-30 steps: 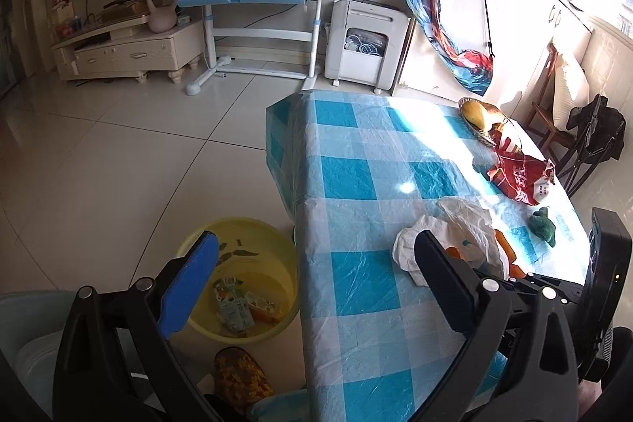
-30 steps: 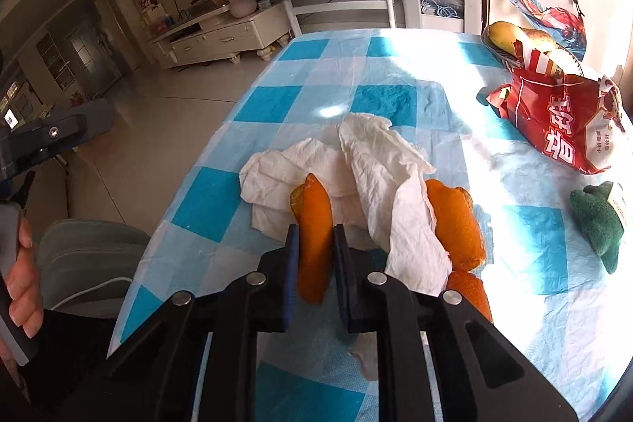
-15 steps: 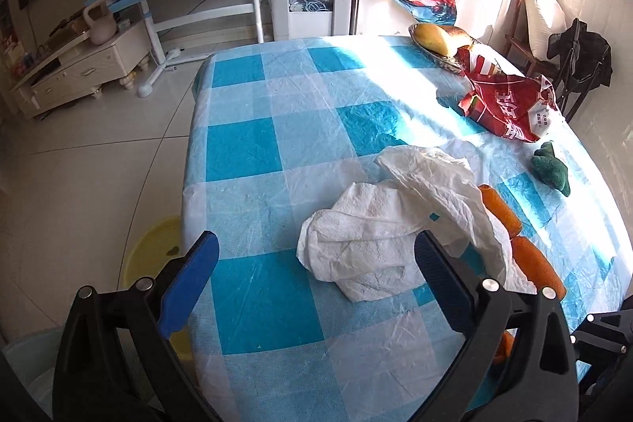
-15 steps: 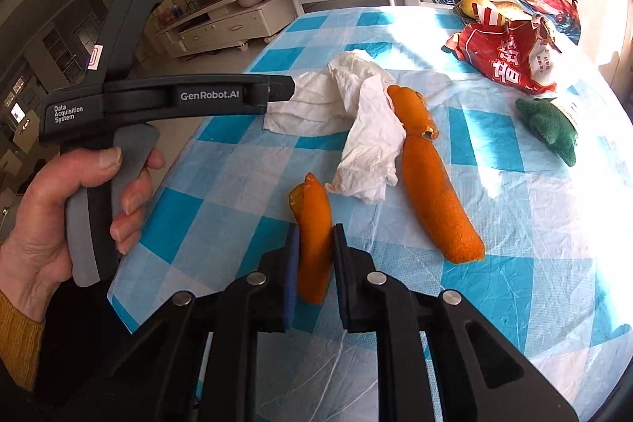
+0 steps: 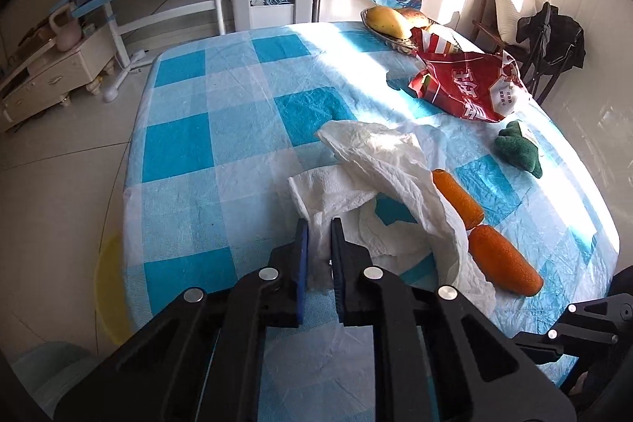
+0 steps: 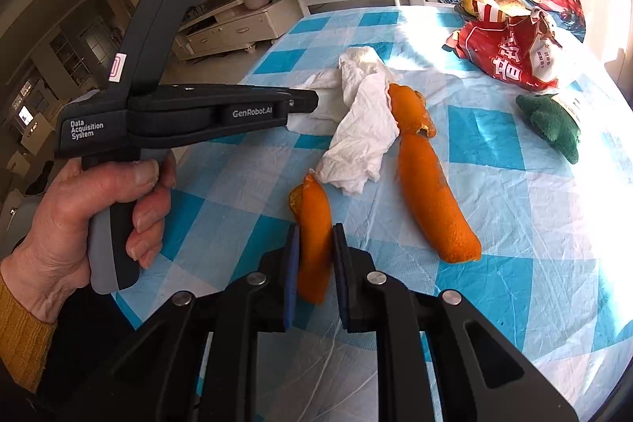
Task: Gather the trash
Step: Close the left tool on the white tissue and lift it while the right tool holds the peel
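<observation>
While your left gripper (image 5: 319,252) sits closed on the near edge of the white tissue (image 5: 379,192), its fingers (image 5: 302,256) pinch the paper that trails away ahead and to the right across the counter (image 5: 205,145).

Right gripper (image 6: 314,260): fingers narrowed onto a strip of orange peel (image 6: 312,240), long axis running straight out along the fingers, held clear above the cloth.

Remaining trash: a long peel (image 6: 431,192) and a shorter one (image 6: 409,109), lying end to end just right of the tissue, both nearer your right hand.

Yellow bin (image 5: 108,287): on the floor left of the counter, nearer your left hand, so both loads likely travel leftward.
</observation>
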Available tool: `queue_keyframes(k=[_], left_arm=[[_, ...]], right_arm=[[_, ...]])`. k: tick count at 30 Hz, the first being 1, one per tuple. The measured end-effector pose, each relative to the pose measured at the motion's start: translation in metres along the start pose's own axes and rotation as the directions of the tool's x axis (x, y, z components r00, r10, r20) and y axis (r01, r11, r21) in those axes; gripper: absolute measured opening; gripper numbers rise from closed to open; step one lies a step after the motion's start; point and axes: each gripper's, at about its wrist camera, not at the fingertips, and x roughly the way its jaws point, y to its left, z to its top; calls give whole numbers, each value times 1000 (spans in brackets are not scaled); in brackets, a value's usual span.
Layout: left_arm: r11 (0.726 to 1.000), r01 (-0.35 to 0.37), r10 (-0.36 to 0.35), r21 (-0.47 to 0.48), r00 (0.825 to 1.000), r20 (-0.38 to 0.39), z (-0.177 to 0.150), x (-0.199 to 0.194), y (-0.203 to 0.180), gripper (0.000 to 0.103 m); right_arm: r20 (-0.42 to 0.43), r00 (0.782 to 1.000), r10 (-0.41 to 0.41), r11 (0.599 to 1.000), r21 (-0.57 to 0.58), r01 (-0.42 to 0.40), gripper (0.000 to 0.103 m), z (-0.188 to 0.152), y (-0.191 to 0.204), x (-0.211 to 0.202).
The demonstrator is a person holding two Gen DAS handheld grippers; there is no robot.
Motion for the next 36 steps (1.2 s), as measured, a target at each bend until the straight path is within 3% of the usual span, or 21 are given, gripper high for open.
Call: queue_keyframes(k=[4, 8, 11, 15, 17, 19, 22, 24, 27, 29, 30, 31, 32, 36], left_arm=[[1000, 15, -16, 23, 998, 62, -4, -35, -3, 7], [998, -28, 20, 65, 992, 126, -13, -81, -2, 7], [999, -17, 13, 48, 997, 76, -25, -86, 13, 7], [1000, 4, -3, 10, 998, -64, -46, -61, 33, 9], [1000, 4, -3, 9, 996, -94, -52, -54, 36, 22], [999, -35, 37, 30, 997, -68, -53, -56, 33, 57], [992, -96, 98, 86, 995, -23, -52, -61, 25, 78], [986, -116, 121, 118, 992, -32, -53, -56, 21, 80], [983, -97, 108, 154, 992, -66, -56, -43, 12, 79], [992, -19, 29, 128, 997, -76, -57, -39, 11, 59], [994, -14, 23, 110, 997, -75, -55, -39, 11, 42], [994, -6, 14, 105, 997, -76, -54, -40, 10, 17], [996, 18, -11, 84, 997, -82, -53, -40, 12, 12], [999, 29, -28, 37, 999, -33, -51, -53, 20, 9]], right_arm=[[5, 1000, -9, 1000, 4, 9, 17, -3, 2, -2], [7, 1000, -19, 1000, 3, 19, 17, -6, 4, -4], [8, 1000, -29, 1000, -1, 29, 17, -8, 6, -5], [11, 999, -45, 999, -6, 45, 17, -8, 9, -5], [13, 999, -49, 999, -3, 49, 18, -8, 9, -5], [19, 998, -51, 999, 4, 51, 18, -9, 9, -5], [27, 998, -54, 999, 0, 54, 20, -11, 10, -6], [29, 998, -53, 999, -5, 53, 20, -11, 10, -6], [30, 998, -53, 999, -11, 54, 20, -12, 11, -7], [31, 998, -58, 998, -18, 58, 20, -11, 12, -6], [31, 998, -58, 998, -21, 58, 20, -11, 12, -6], [31, 998, -56, 998, -22, 57, 20, -11, 12, -6], [32, 998, -53, 998, -20, 54, 20, -11, 12, -6], [43, 998, -40, 999, -1, 40, 19, -11, 10, -7]])
